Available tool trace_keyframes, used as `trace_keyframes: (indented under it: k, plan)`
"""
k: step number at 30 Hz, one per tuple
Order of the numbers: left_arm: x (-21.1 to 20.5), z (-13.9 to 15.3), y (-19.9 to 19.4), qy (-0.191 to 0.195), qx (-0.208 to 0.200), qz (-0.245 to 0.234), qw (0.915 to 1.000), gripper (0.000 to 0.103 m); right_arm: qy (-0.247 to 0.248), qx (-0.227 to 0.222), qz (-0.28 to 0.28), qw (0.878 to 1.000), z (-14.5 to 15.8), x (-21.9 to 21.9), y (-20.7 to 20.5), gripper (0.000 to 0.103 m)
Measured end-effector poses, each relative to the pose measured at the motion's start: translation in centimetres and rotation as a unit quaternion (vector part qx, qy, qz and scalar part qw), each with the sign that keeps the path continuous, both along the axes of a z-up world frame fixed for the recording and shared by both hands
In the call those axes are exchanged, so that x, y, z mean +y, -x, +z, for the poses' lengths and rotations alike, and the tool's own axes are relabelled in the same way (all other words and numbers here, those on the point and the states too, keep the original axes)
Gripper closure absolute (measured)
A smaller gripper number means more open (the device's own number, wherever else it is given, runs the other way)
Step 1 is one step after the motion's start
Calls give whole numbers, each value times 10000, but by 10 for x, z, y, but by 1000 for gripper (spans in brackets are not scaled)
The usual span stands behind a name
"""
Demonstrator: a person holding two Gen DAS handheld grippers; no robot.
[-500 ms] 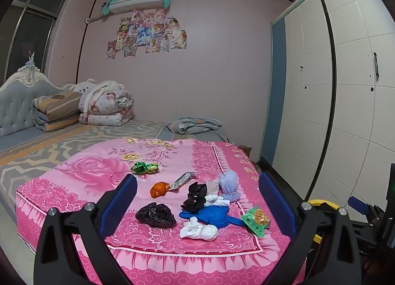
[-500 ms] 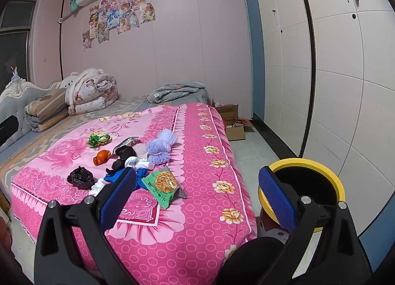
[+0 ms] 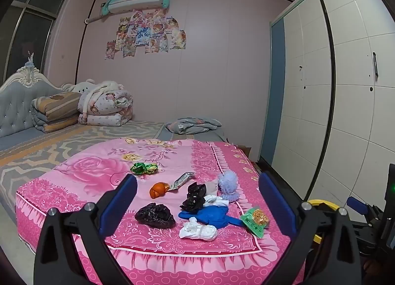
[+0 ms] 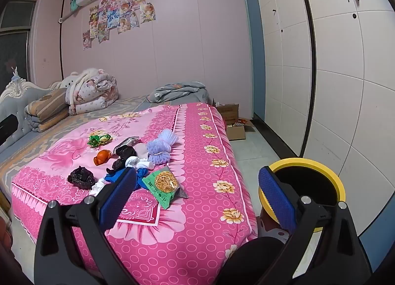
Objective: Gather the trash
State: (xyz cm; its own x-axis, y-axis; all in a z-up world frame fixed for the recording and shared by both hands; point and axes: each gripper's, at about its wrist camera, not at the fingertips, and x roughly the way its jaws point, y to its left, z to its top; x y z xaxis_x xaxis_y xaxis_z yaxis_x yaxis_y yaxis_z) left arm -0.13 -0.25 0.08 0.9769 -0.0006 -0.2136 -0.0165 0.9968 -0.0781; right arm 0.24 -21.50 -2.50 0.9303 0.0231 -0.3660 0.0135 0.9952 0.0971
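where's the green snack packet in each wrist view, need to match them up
Left wrist: the green snack packet lies right of centre, low, near the bed's front right edge, right of the blue bag.
Right wrist: it lies centre-left, just right of the left blue pad.
Shared landmark: the lilac fluffy ball, farther back on the pink bedspread.

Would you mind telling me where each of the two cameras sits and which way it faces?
Left wrist: on the left gripper, off the foot of the bed, looking along it at the trash toward the far wall; its own open fingers and part of the right gripper show.
Right wrist: on the right gripper, near the bed's corner, facing the bed and the yellow bin; only its open fingers show.
Shared: the green snack packet, the other trash, the bin, the wardrobe.
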Motion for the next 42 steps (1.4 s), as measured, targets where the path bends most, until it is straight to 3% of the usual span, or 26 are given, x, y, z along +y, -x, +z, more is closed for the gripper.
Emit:
trace_keyframes:
  k: [42]
  plan:
    - [3,-1,-3,60,97,-124,9999,8,-7,14,1,10000,-1,0,1,8]
